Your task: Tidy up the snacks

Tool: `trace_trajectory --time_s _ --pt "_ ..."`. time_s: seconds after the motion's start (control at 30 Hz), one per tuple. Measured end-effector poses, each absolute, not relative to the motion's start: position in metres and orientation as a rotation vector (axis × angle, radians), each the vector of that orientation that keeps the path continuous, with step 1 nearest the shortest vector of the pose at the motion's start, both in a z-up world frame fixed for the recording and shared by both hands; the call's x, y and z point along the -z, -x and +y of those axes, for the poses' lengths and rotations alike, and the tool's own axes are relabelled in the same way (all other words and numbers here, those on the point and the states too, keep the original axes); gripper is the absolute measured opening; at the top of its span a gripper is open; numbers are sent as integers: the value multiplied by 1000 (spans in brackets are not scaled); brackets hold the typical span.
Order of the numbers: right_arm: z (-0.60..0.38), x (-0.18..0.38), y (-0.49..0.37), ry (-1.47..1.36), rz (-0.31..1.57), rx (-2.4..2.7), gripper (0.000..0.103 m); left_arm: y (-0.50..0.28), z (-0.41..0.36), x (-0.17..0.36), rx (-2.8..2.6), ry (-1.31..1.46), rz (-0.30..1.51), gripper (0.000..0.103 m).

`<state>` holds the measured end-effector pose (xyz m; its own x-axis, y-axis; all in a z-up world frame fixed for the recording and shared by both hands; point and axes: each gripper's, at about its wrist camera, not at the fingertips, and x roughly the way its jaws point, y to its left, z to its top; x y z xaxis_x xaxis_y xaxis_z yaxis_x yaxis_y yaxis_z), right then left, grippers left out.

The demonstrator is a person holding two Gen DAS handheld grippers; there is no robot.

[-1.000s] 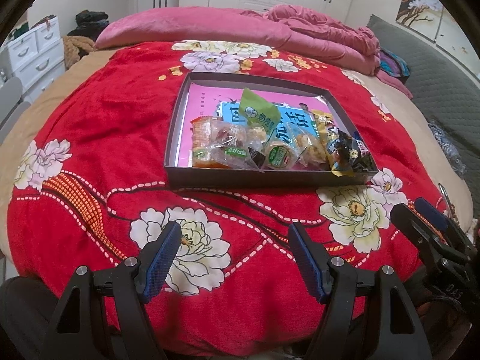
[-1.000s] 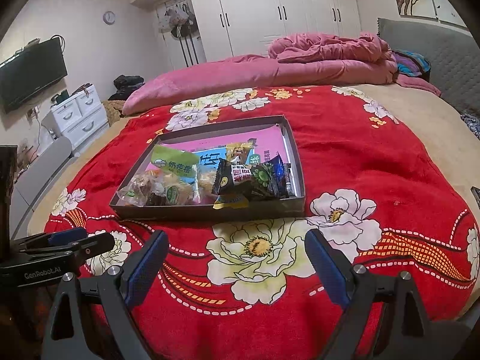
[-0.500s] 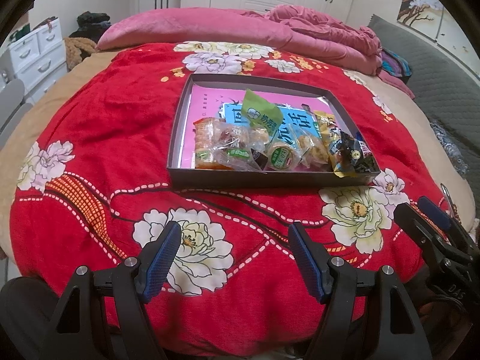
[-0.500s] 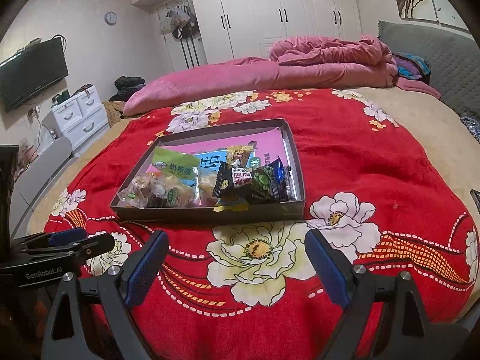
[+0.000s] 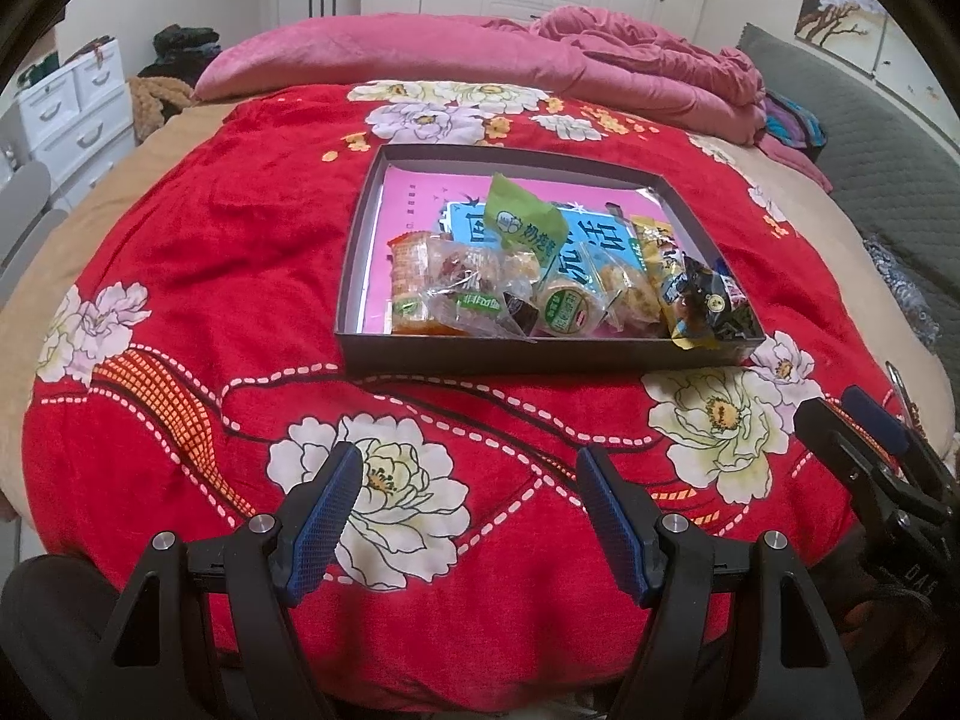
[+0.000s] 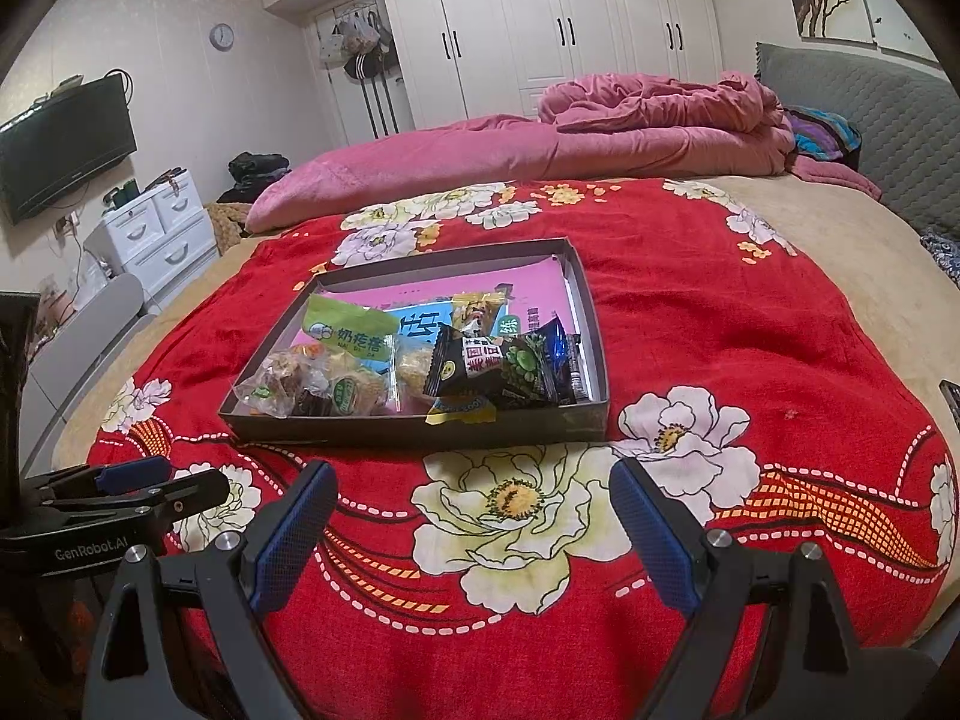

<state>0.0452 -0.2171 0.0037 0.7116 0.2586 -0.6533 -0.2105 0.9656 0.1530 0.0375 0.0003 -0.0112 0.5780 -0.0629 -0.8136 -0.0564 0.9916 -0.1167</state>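
The bed is seen slightly nearer than before; a snack tray is set on the red floral blanket, white wardrobes behind; left gripper and right gripper are held wide, empty.

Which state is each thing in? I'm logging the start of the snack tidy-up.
left gripper: open, empty.
right gripper: open, empty.
box: lidless, on the blanket.
snacks: piled at the box's near end.
green packet: propped atop the pile.
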Motion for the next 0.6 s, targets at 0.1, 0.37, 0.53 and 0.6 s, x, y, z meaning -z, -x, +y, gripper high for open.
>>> trace_trajectory --time_s 0.1,0.37,0.53,0.6 --pt "-219 -4 -46 -70 730 -256 92 -38 1 12 6 135 960 75" --pt "-229 -9 -50 -66 700 -204 92 -45 10 16 11 144 955 75" --pt "-251 -9 -65 -102 695 -143 92 -59 45 12 -49 230 922 75" --pt "-268 -8 -78 -144 703 -112 92 -66 65 8 -86 249 894 76"
